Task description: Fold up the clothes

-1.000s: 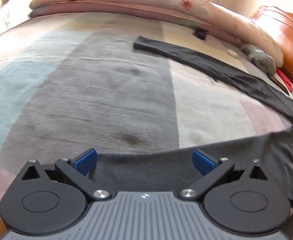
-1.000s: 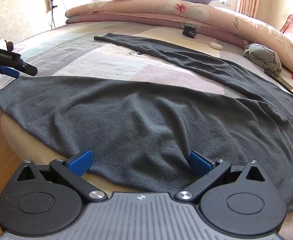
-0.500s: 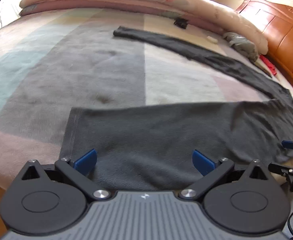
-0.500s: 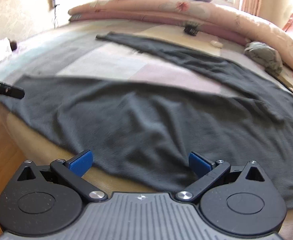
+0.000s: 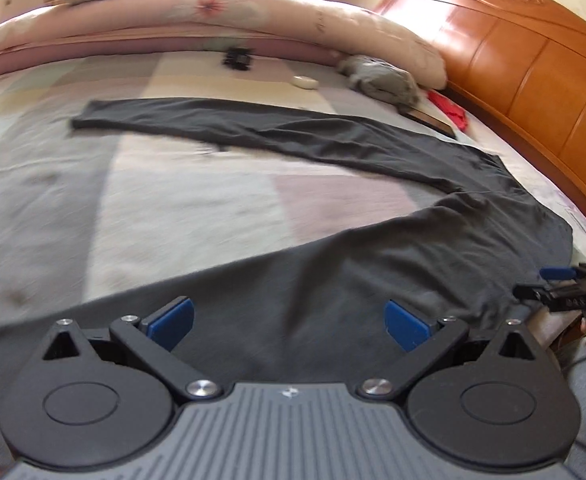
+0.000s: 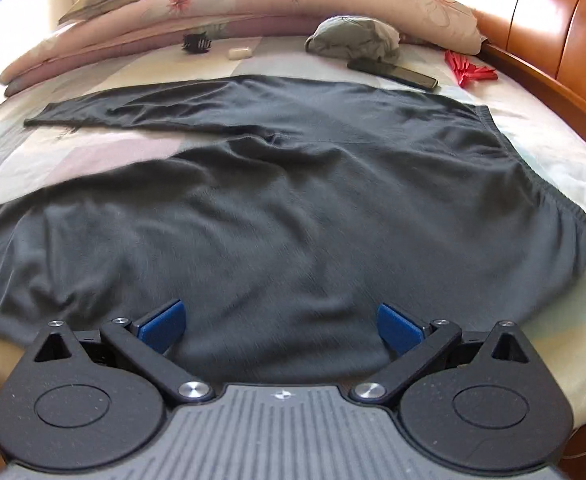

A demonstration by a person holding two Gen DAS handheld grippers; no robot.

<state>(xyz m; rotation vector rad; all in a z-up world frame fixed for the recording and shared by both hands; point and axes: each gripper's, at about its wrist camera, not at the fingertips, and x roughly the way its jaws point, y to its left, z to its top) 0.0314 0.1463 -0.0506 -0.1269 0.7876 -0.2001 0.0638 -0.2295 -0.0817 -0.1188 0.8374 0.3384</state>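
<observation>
Dark grey trousers (image 6: 293, 208) are spread flat across the bed (image 6: 533, 152), one leg stretched toward the pillows (image 6: 253, 4). Both the left tongs (image 5: 289, 320) and the right tongs (image 6: 279, 322) are held wide above the near edge, nothing gripped.

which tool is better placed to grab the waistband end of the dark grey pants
Right. The right tool hangs open over the dark grey pants with the ribbed waistband just to its right. The left tool, also open, faces the leg side.

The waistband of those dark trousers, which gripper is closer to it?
Right. The right gripper hovers near the waistband; the left gripper sits farther along the near leg.
</observation>
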